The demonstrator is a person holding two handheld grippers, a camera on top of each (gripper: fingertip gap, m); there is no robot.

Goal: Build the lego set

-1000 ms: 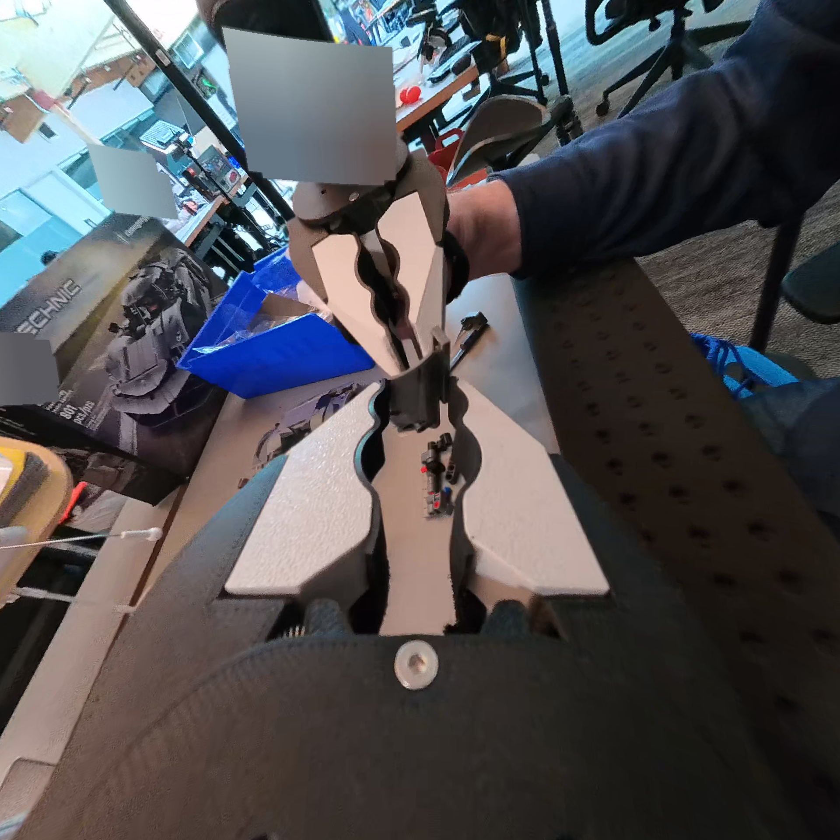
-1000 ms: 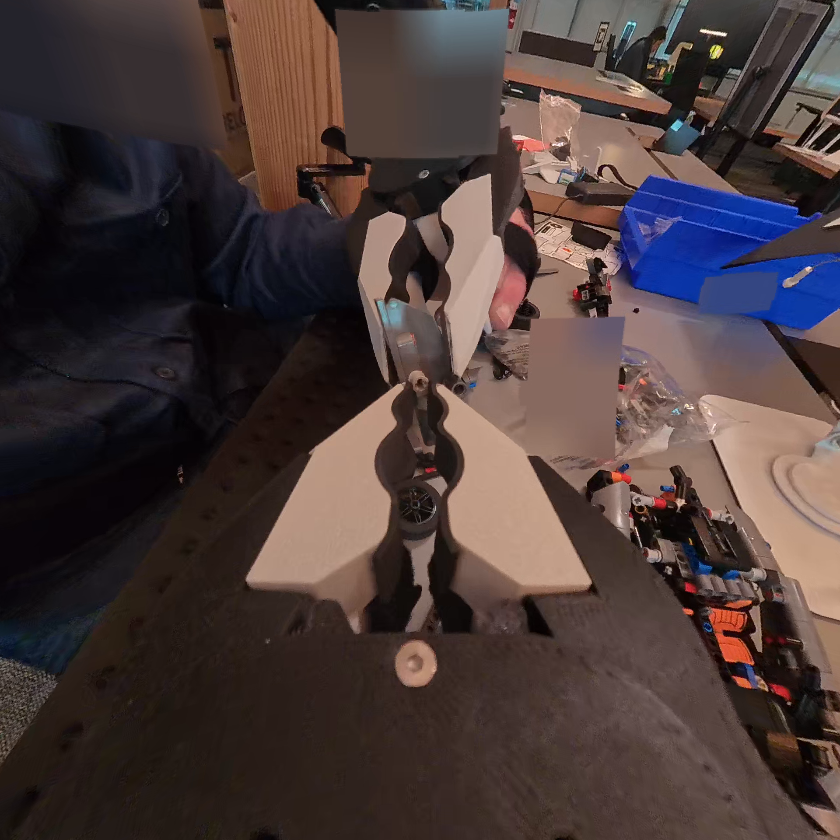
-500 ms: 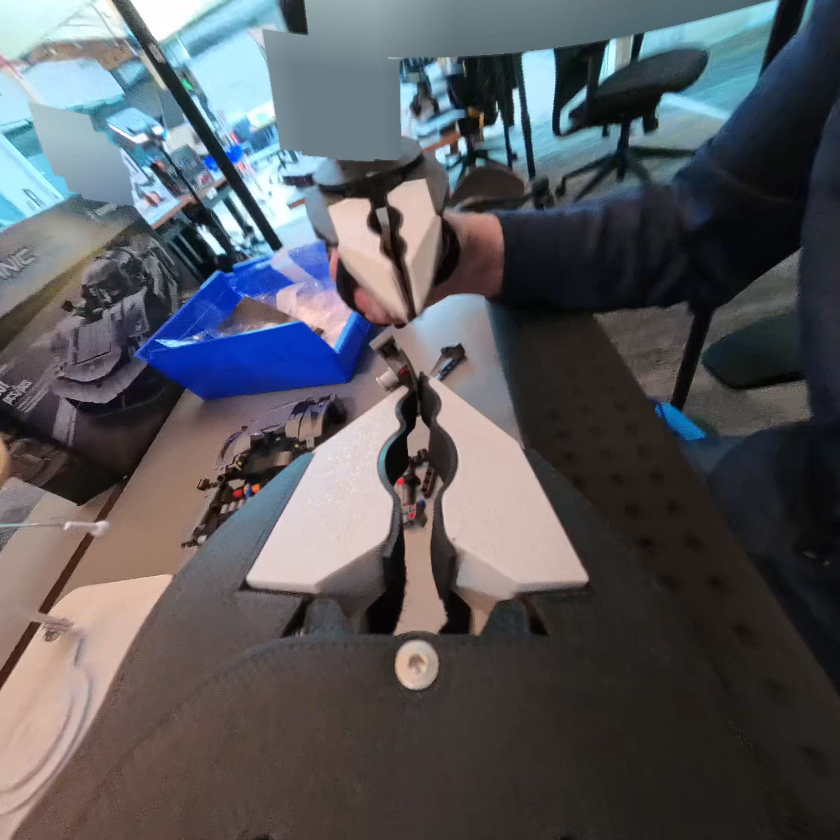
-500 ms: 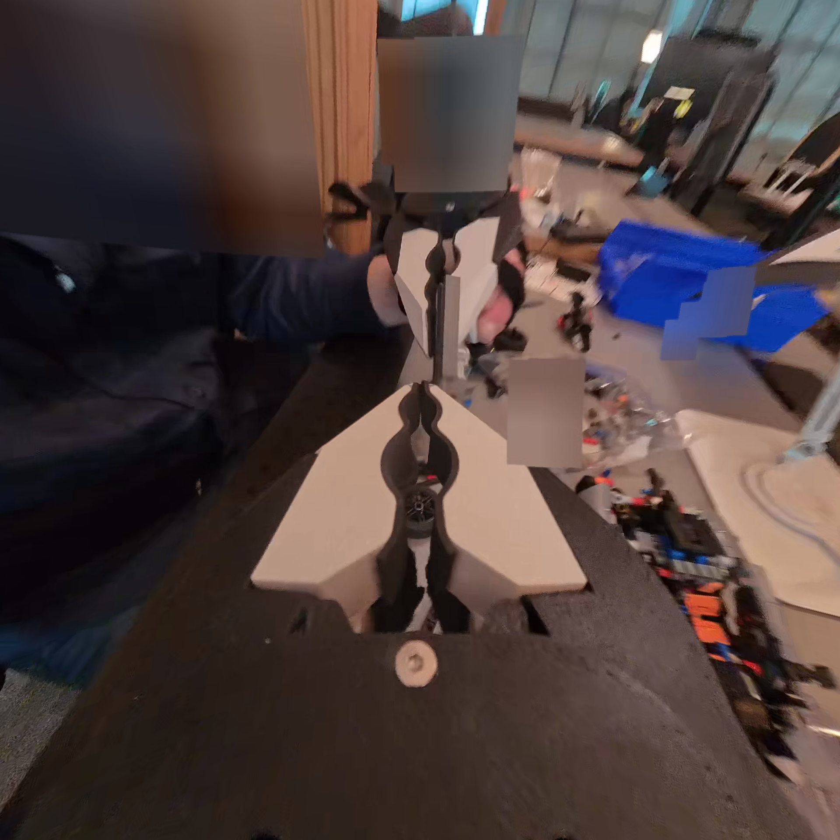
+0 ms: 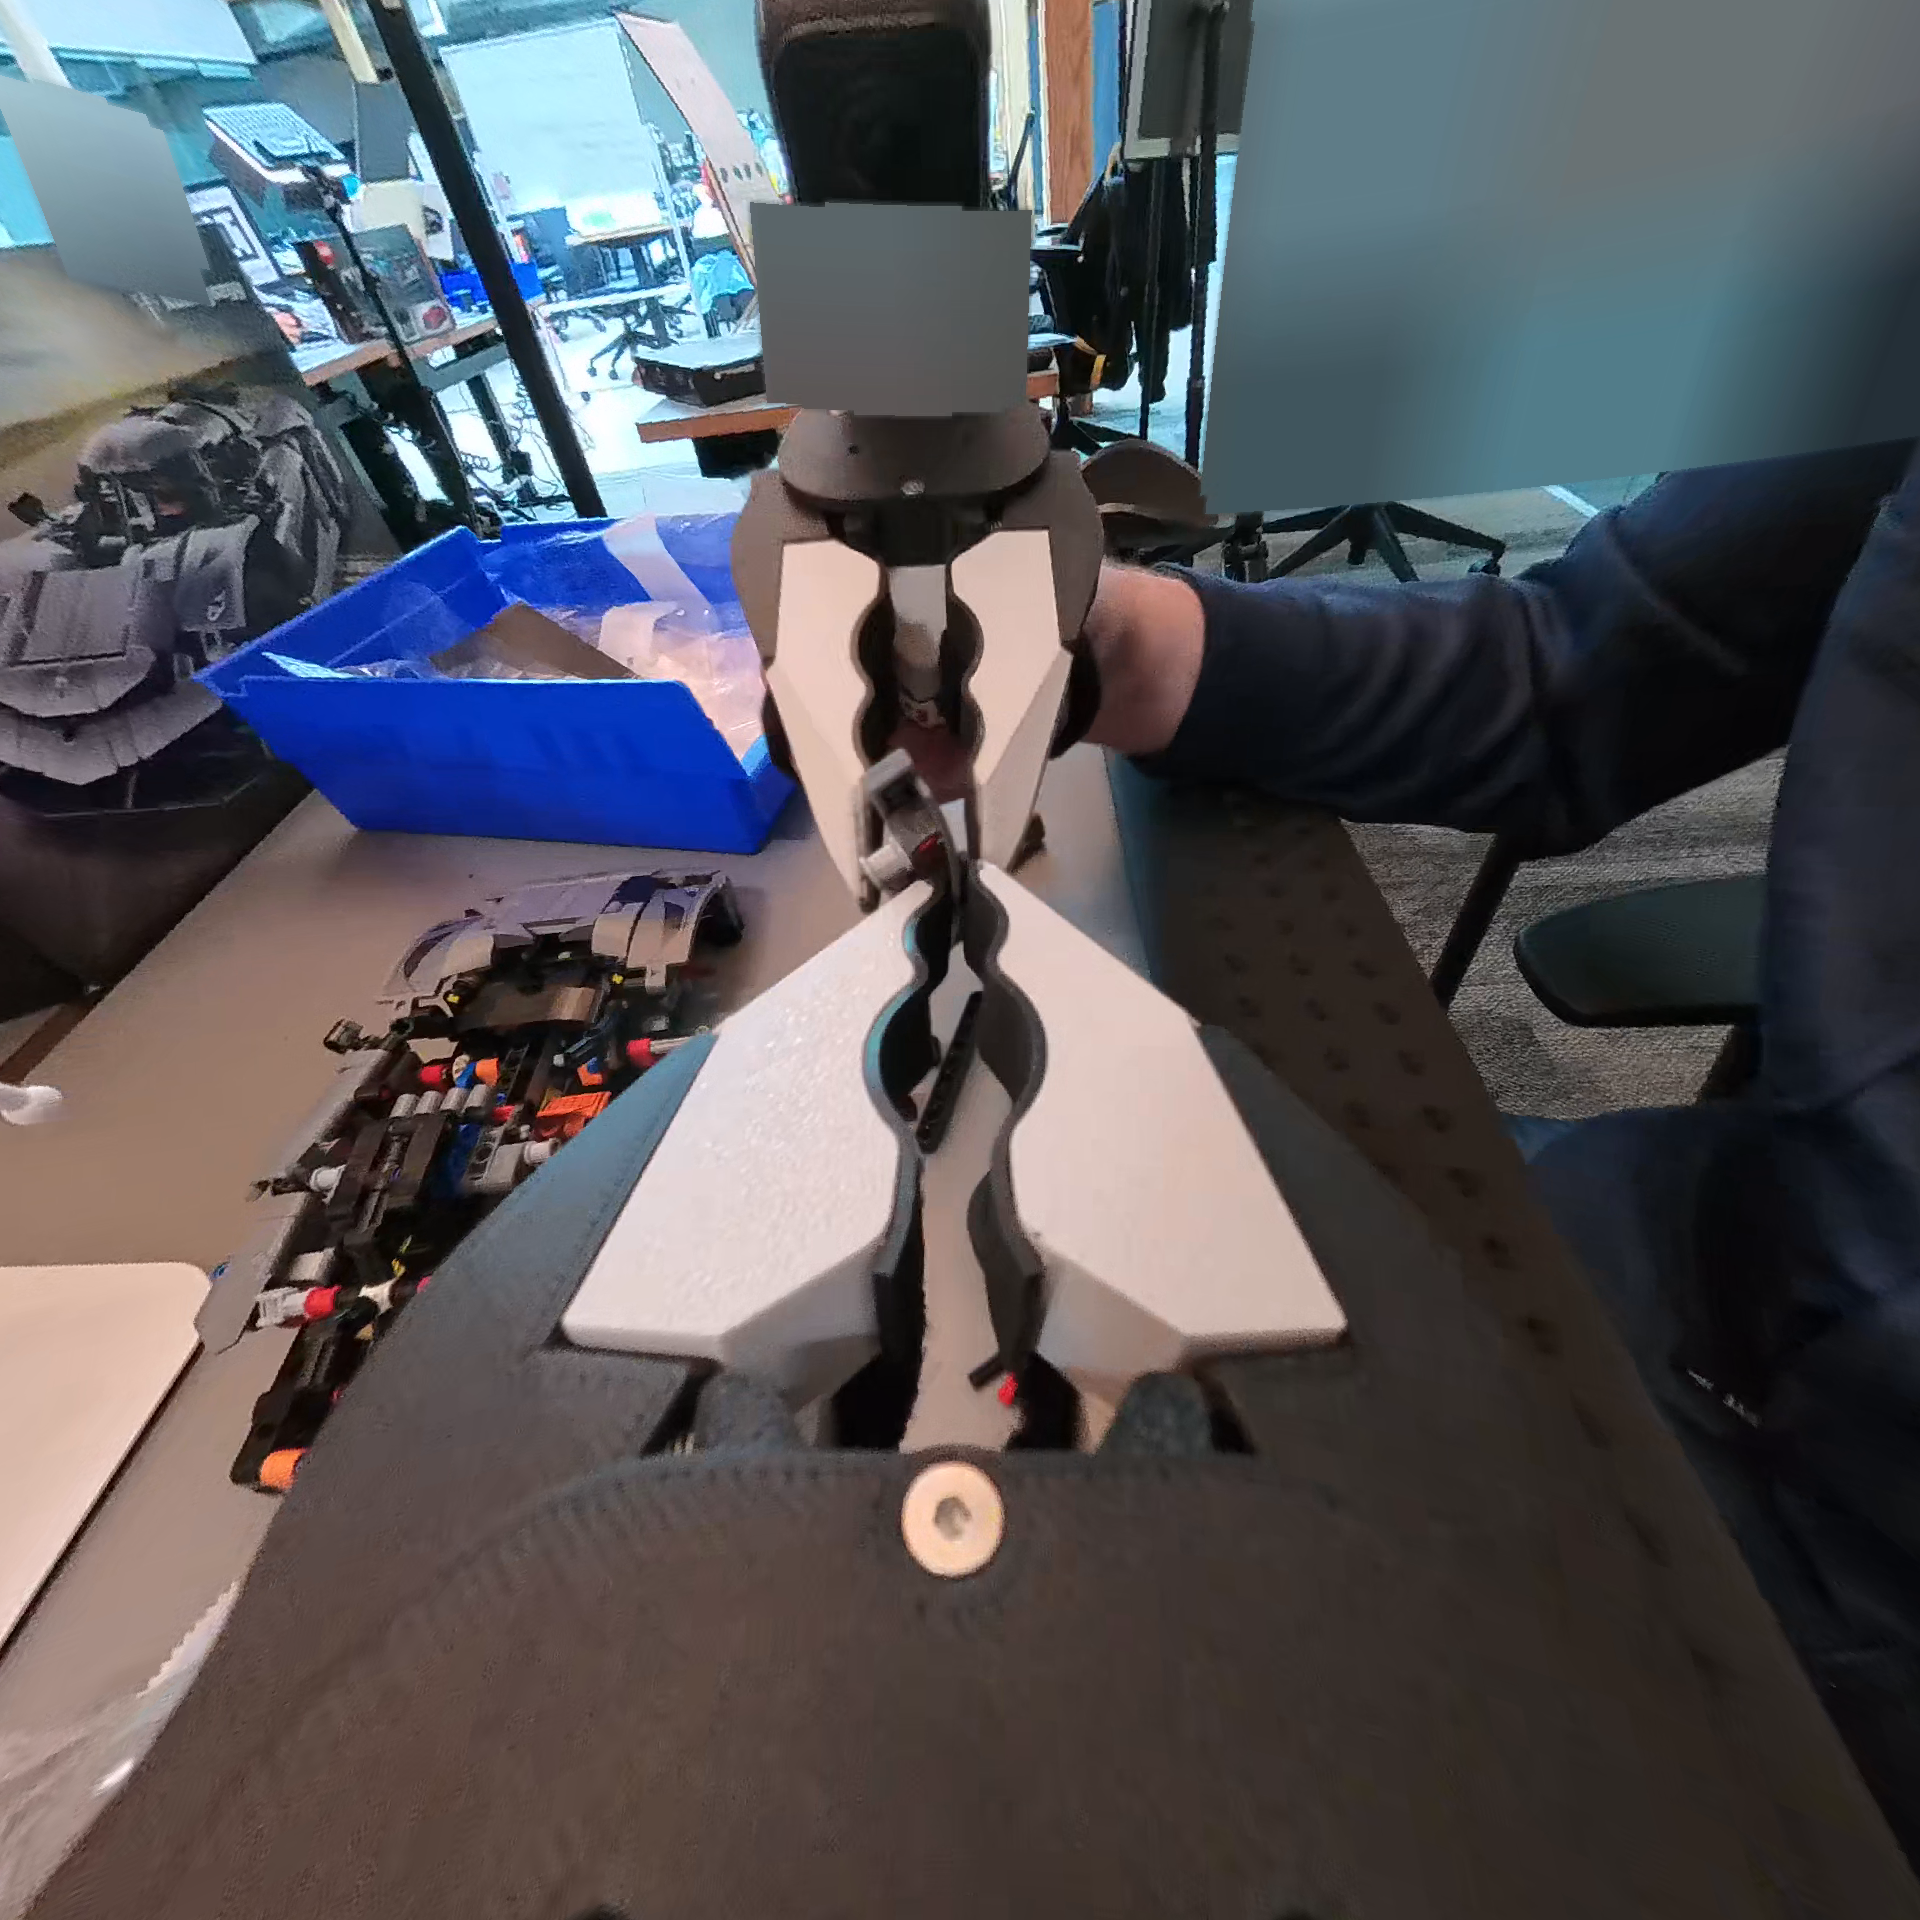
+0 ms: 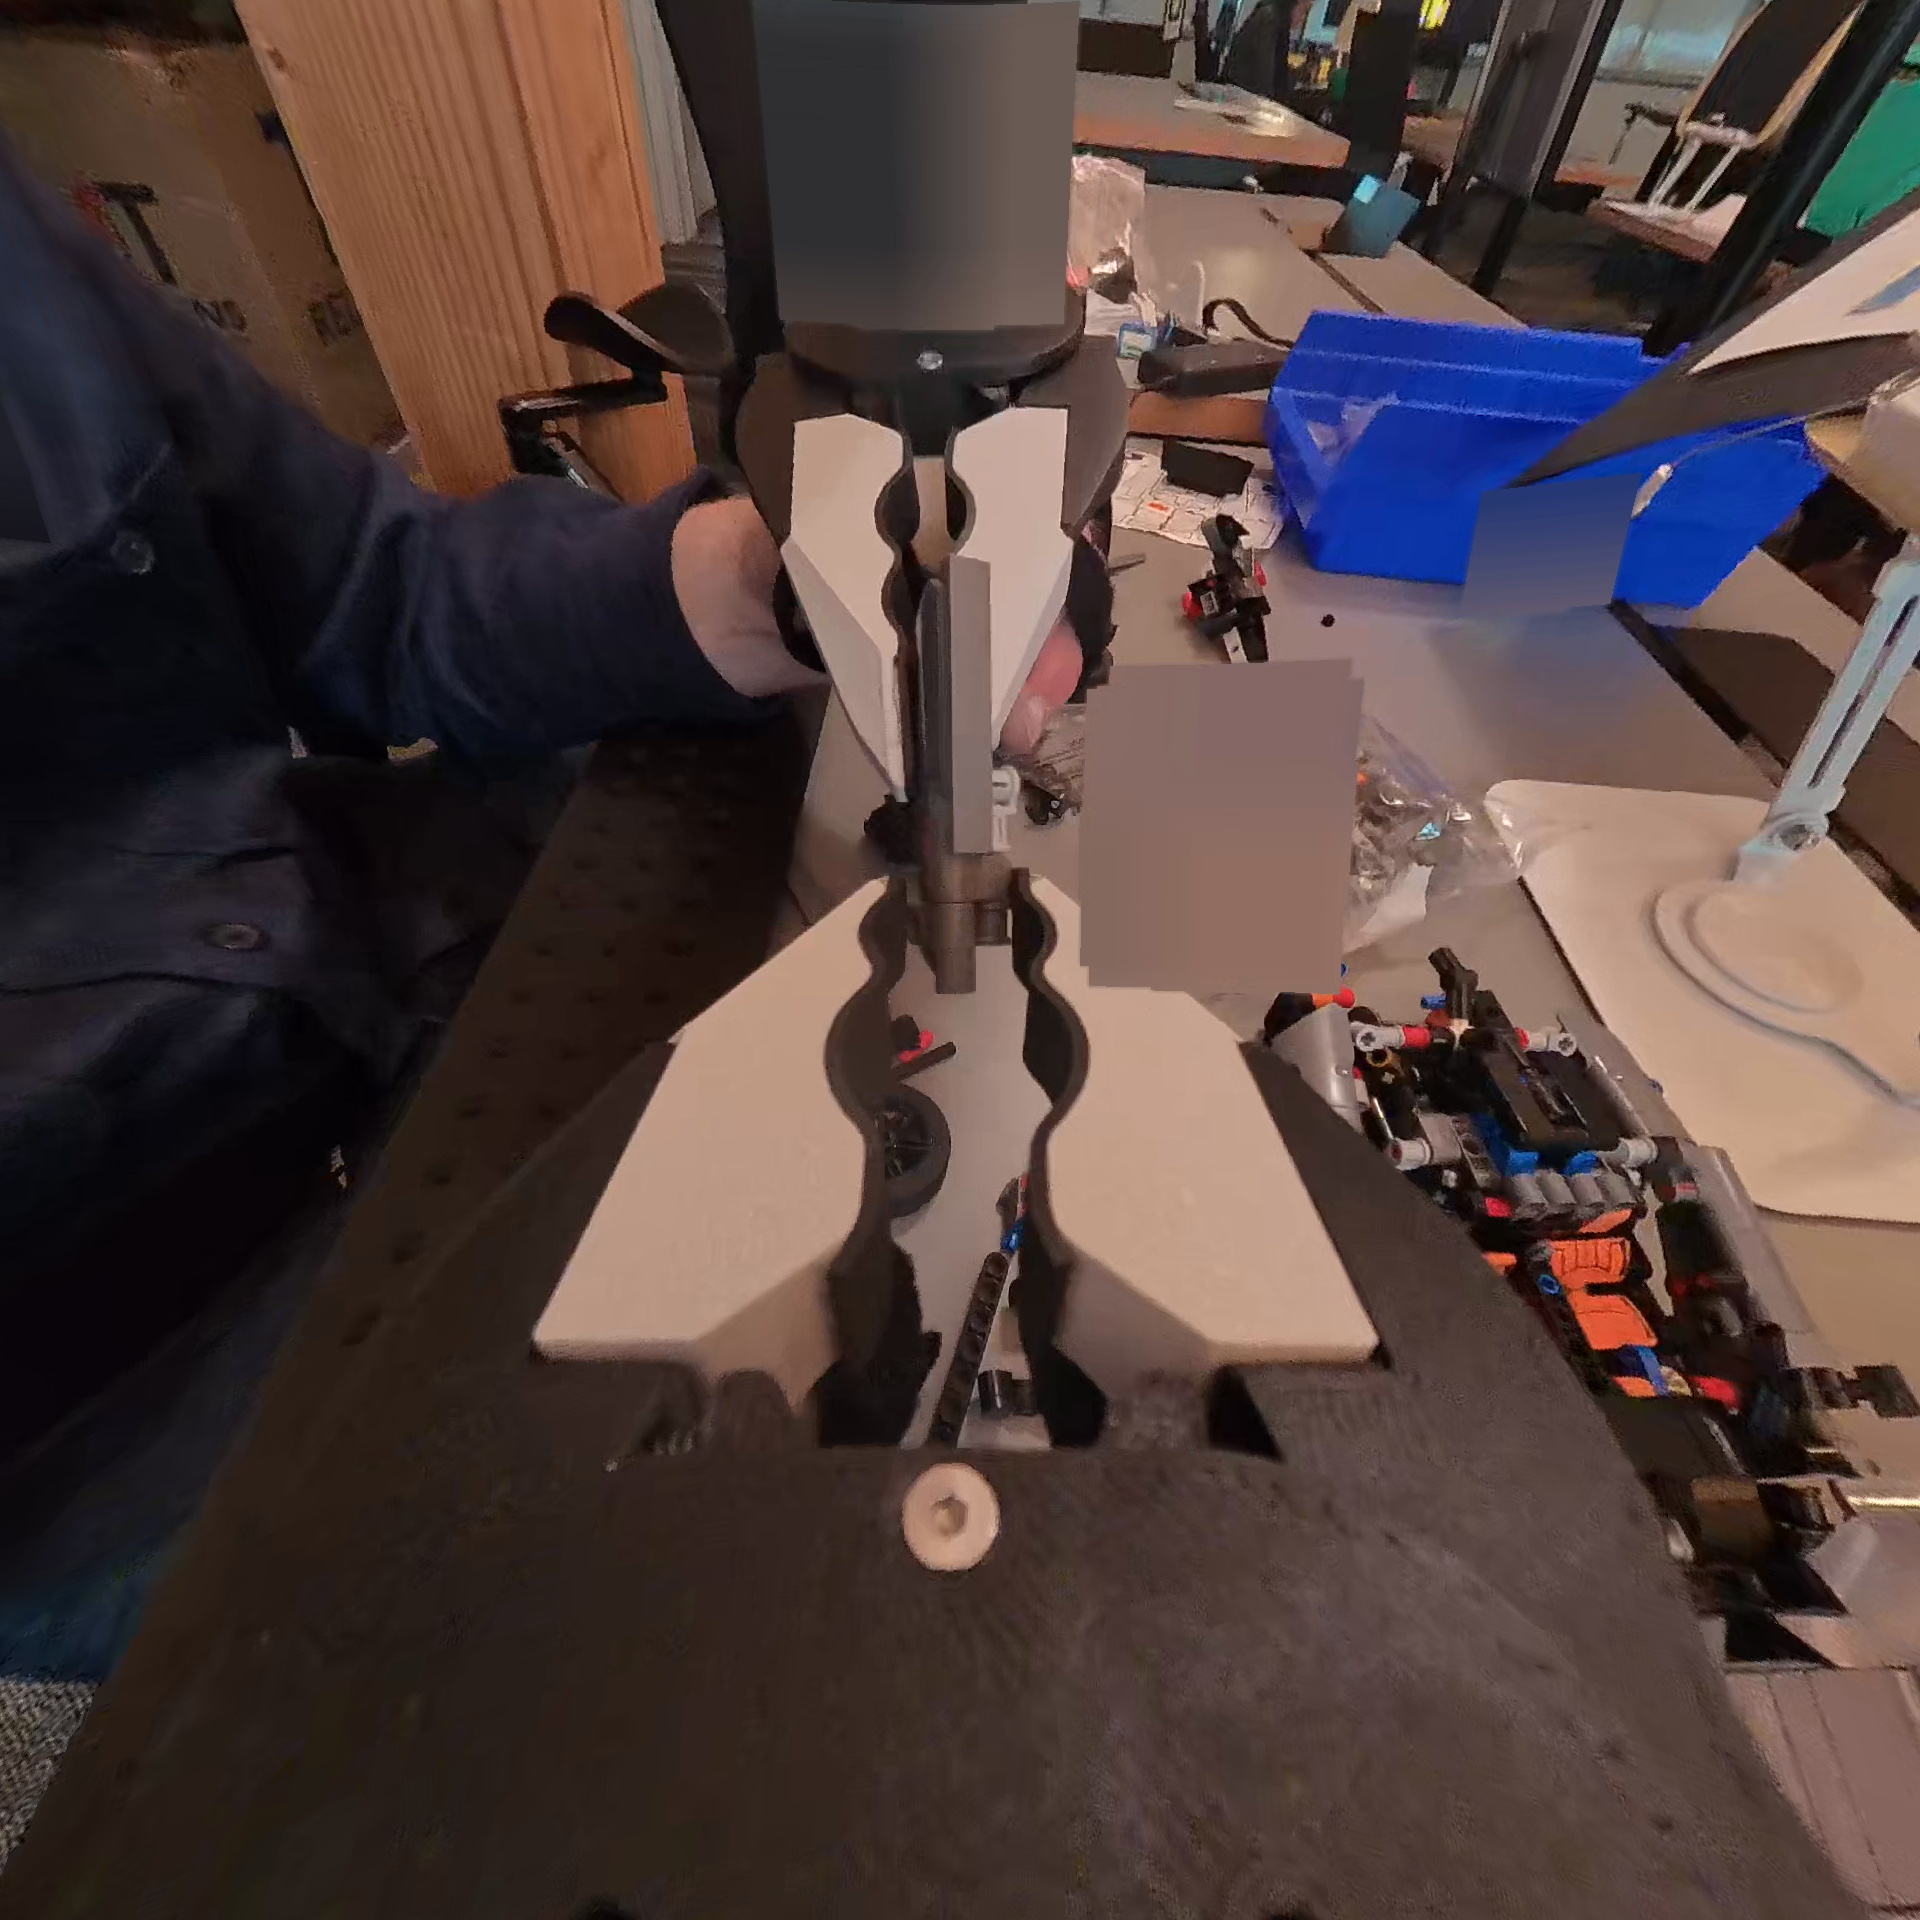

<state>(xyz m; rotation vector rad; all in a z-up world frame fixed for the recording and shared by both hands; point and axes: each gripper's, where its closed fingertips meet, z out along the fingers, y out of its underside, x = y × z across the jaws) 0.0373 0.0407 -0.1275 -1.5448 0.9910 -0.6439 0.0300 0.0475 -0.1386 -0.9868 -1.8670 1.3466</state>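
Pinching one grey lego piece tip-to-tip, left gripper and right gripper both clenched.

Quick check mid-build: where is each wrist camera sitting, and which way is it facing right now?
Left wrist view: on the left gripper, facing the right gripper and its grey connector; the right hand shows.
Right wrist view: on the right gripper, facing the left gripper and its grey panel; the left hand shows.
Both share the blue bin and the half-built model.
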